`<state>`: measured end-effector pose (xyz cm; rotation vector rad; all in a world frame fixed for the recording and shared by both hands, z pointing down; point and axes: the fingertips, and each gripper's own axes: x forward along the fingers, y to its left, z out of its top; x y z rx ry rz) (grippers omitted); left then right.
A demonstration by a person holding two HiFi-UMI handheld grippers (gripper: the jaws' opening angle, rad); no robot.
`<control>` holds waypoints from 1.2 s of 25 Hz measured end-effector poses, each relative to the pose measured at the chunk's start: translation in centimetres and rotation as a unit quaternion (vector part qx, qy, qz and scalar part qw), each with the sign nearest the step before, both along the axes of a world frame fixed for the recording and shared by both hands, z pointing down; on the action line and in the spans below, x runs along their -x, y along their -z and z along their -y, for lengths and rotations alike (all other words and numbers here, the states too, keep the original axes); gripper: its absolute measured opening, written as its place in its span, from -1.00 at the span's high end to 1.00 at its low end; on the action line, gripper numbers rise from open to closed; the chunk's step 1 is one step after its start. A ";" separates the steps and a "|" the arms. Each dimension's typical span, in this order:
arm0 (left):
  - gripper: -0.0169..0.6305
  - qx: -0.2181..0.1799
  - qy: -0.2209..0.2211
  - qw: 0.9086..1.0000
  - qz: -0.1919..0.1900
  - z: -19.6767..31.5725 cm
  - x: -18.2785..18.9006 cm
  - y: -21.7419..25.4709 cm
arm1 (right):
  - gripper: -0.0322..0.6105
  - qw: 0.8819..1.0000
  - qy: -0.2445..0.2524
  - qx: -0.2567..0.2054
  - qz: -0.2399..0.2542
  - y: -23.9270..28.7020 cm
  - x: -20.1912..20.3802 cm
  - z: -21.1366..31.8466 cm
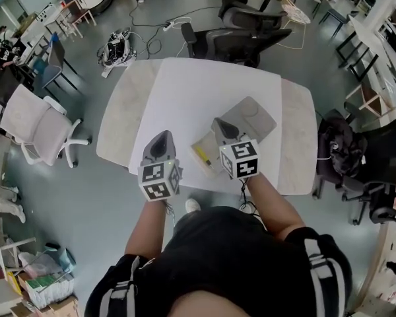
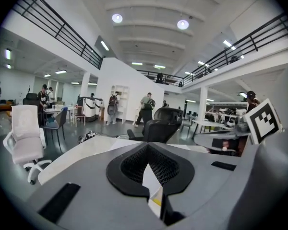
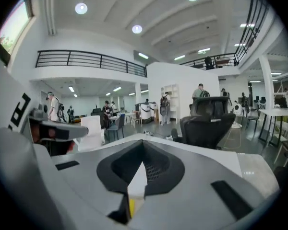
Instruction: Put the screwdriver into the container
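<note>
In the head view a small tan open container (image 1: pixel 203 152) lies on the white sheet between my two grippers, with a yellow-handled thing (image 1: pixel 200 154) inside it that looks like the screwdriver. My right gripper (image 1: pixel 222 125) sits just right of the container and over the near corner of a grey flat piece (image 1: pixel 256 116). Its jaws are shut, with nothing gripped between them (image 3: pixel 137 176). My left gripper (image 1: pixel 162 139) rests left of the container, its jaws also closed together and holding nothing (image 2: pixel 151 176).
The white sheet (image 1: pixel 204 91) covers the middle of a pale table (image 1: pixel 129 111). Black office chairs (image 1: pixel 241 41) stand at the far edge and a white chair (image 1: pixel 36 131) to the left. Cables lie on the floor beyond. People stand far off in the hall.
</note>
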<state>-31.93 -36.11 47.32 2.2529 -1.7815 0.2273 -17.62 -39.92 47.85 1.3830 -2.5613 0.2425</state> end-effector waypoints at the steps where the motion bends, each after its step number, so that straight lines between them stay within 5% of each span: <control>1: 0.93 -0.011 0.004 1.000 0.000 0.0 -0.3 0.6 | 0.87 1.000 -0.001 -0.018 0.015 1.6 -0.5 -0.2; 10: 0.93 -0.061 0.022 0.998 0.009 -1.1 -4.2 4.3 | 0.87 0.983 -0.023 -0.158 0.089 10.8 -7.2 -2.4; 30: 0.93 -0.113 0.040 0.993 0.021 -3.7 -6.2 8.4 | 0.87 0.981 -0.002 -0.170 0.090 11.6 -9.6 -4.3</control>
